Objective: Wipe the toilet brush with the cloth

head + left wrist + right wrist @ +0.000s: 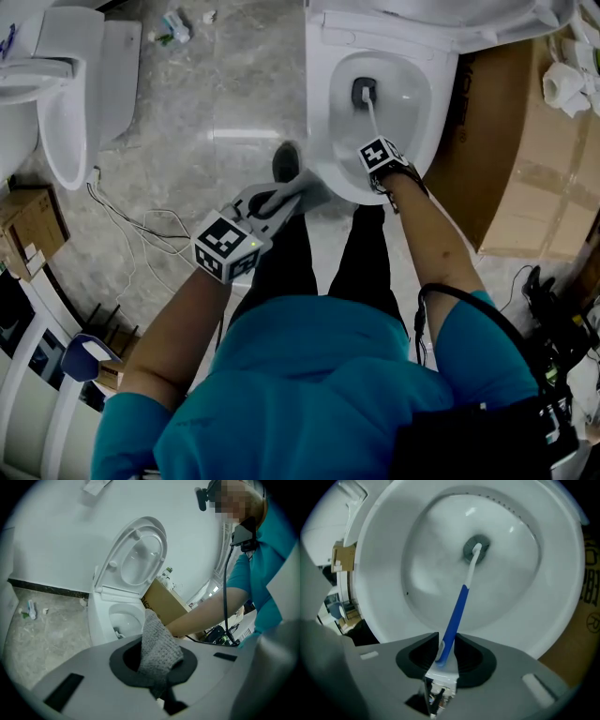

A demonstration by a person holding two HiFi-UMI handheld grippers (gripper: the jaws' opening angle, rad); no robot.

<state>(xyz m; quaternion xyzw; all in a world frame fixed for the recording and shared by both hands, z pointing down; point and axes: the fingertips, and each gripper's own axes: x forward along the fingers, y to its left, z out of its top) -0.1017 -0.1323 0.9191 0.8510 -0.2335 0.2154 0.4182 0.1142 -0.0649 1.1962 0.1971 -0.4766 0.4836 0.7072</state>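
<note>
Your right gripper (444,656) points steeply down over the open toilet (323,103), a smooth, glossy white oval bowl. Its dark jaws have closed onto the rounded end of the toilet brush (461,599), pressing on it from both sides. The brush is a thin, straight stick, blue plastic along the lower handle and white toward the far end, and it slants into the bowl. Its grey bristle head (476,550) sits in the drain opening at the bottom of the bowl.

Your left gripper (157,667) is clamped on the cloth (159,644), a soft grey piece with a coarse, waffle-like weave. The cloth stands up from the jaws in a limp, rounded fold. In the head view this gripper hangs just beside the front rim of the bowl, apart from the brush. The floor (216,94) is polished grey marbled stone, and a brown cardboard box (525,169) stands against the far side of the toilet.
</note>
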